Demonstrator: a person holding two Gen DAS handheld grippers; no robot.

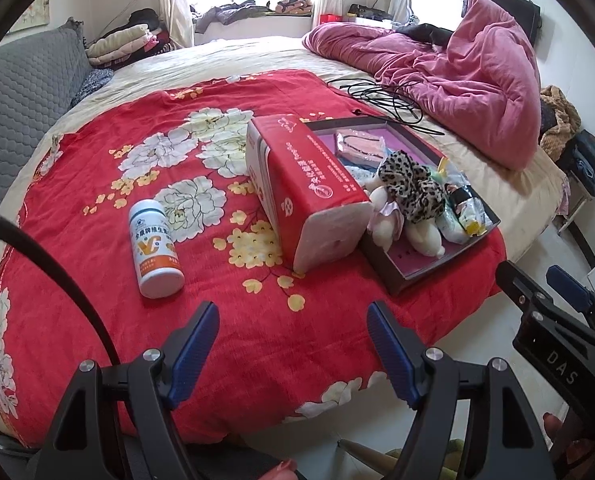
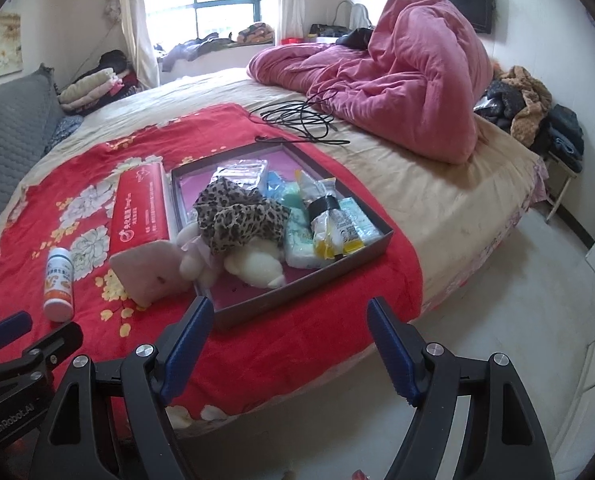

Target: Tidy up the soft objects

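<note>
A dark shallow box (image 2: 373, 242) (image 1: 417, 276) with a pink lining lies on the red floral blanket (image 1: 97, 320). In it lie a leopard-print cloth (image 2: 237, 216) (image 1: 411, 184), a white plush toy (image 2: 257, 262) (image 1: 389, 224) and several soft plastic packs (image 2: 337, 228). A red tissue pack (image 1: 297, 184) (image 2: 137, 208) leans against the box's left side. A white bottle (image 1: 155, 248) (image 2: 59, 284) lies further left. My left gripper (image 1: 293, 344) is open and empty, short of the tissue pack. My right gripper (image 2: 289, 340) is open and empty, just before the box's near edge.
A crumpled pink duvet (image 2: 397, 80) fills the far right of the bed, with a black cable (image 2: 297, 120) coiled before it. A grey quilted headboard (image 1: 13, 112) stands at the left. Folded clothes (image 1: 121, 40) are piled at the back. Pale floor (image 2: 517, 300) lies right of the bed.
</note>
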